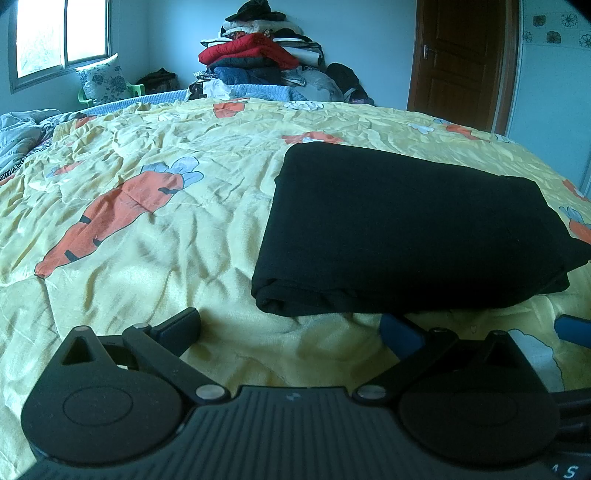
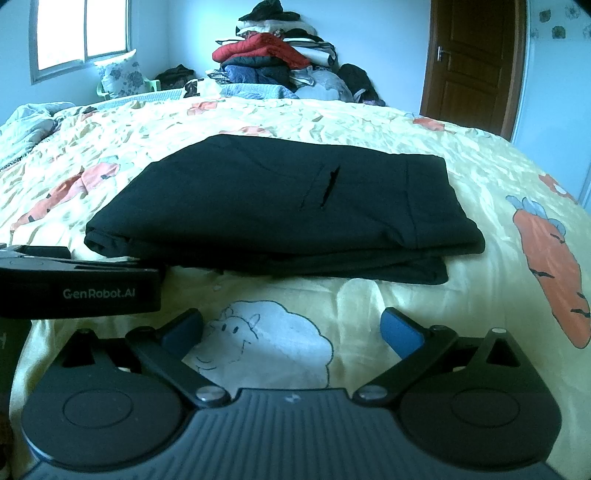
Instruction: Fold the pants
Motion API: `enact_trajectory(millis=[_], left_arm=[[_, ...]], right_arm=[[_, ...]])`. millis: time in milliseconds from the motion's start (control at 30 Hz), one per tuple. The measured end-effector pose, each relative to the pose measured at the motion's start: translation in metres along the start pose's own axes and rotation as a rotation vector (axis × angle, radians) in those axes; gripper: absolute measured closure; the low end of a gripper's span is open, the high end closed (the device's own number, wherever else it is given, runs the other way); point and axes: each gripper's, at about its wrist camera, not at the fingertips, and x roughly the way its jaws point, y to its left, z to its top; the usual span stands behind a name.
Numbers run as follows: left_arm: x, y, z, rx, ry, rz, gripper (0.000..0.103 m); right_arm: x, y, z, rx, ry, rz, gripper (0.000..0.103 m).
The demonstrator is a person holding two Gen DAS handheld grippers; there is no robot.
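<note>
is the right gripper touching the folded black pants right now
Apart. The right wrist view shows the right gripper open, with a strip of bare yellow bedsheet between its fingertips and the near edge of the black pants.

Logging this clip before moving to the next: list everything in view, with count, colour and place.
pants: one, black, folded, lying on the bedspread ahead of both tongs
bedspread: one, yellow with orange carrot print, covering the bed
clothes pile: one, mixed red, blue, black, white, beyond the far edge of the bed
cushion: one, white with dark flowers, under the window
window: one, far left wall
door: one, brown, far right
left tongs: one, black with blue pads, open, empty
right tongs: one, same colours, open, empty
</note>
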Motion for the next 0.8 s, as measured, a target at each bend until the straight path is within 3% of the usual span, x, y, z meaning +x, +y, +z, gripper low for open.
enact_trajectory(millis=[700, 800], left_arm=[[0.0008, -0.001, 0.0011, 0.0, 0.001, 0.001, 0.0], [-0.0048, -0.005, -0.0042, -0.014, 0.001, 0.038, 0.0]], right_arm=[[0.0006, -0.0002, -0.0001, 0.0, 0.0, -0.001, 0.0], [0.0025, -0.0022, 0.0011, 0.002, 0.0, -0.004, 0.0]])
